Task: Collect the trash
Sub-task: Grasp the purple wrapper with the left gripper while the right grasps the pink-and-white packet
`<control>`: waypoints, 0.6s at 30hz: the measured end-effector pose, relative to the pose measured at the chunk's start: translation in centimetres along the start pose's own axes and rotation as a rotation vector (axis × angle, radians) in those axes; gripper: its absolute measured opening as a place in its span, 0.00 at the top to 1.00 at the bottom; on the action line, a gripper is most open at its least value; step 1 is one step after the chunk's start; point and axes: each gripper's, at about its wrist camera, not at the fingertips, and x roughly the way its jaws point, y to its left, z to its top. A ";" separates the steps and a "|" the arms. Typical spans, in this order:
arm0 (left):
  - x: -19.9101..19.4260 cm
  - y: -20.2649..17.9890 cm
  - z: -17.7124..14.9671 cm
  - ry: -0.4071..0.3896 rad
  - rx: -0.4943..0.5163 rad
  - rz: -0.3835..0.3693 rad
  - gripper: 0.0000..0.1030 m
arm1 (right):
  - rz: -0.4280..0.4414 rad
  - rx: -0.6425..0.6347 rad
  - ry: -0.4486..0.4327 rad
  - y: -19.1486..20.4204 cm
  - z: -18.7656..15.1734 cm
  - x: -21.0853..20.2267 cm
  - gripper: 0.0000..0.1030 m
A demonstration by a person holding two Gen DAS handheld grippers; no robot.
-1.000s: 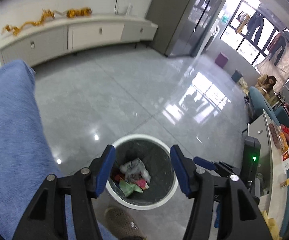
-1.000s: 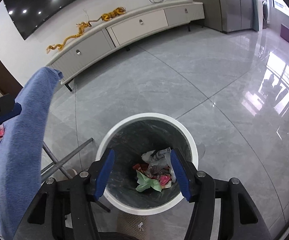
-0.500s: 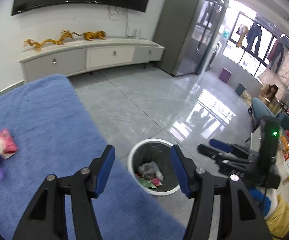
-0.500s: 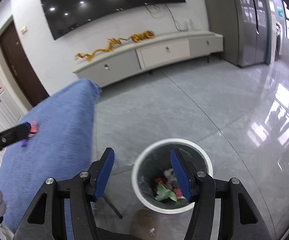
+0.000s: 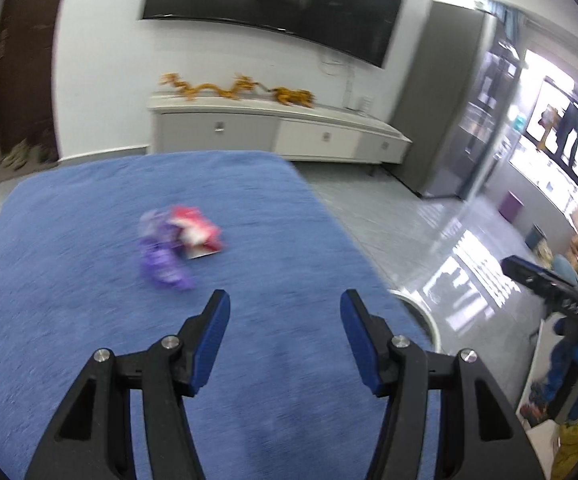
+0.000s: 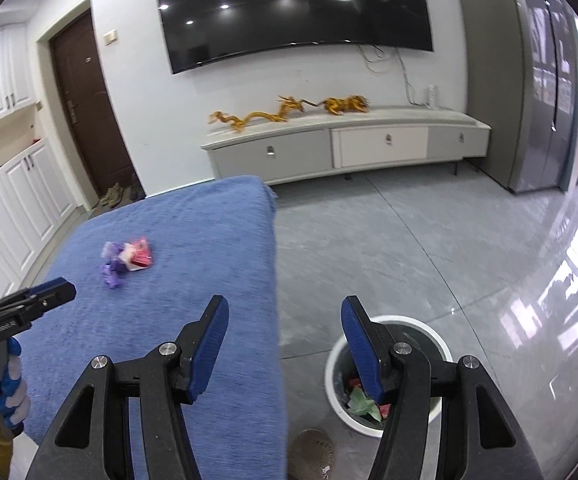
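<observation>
The purple and red wrappers (image 5: 177, 246) are lying touching each other mid-way across the blue cloth (image 5: 89, 320), well apart from the bin (image 6: 387, 376) on the floor, so the left gripper (image 5: 285, 340), jaws spread and empty like the right gripper's (image 6: 285, 340), is best descending squarely over one wrapper before closing.

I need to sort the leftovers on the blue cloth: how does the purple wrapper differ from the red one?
The purple wrapper looks crumpled into a long twist; the red wrapper lies flatter, with white on it. The purple wrapper sits nearer the left gripper, the red wrapper farther back. Both rest touching on the blue cloth, ungripped.
</observation>
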 end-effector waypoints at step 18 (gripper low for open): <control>-2.5 12.4 -2.4 0.009 -0.197 0.130 0.46 | 0.068 -0.117 0.050 8.1 1.2 3.9 0.45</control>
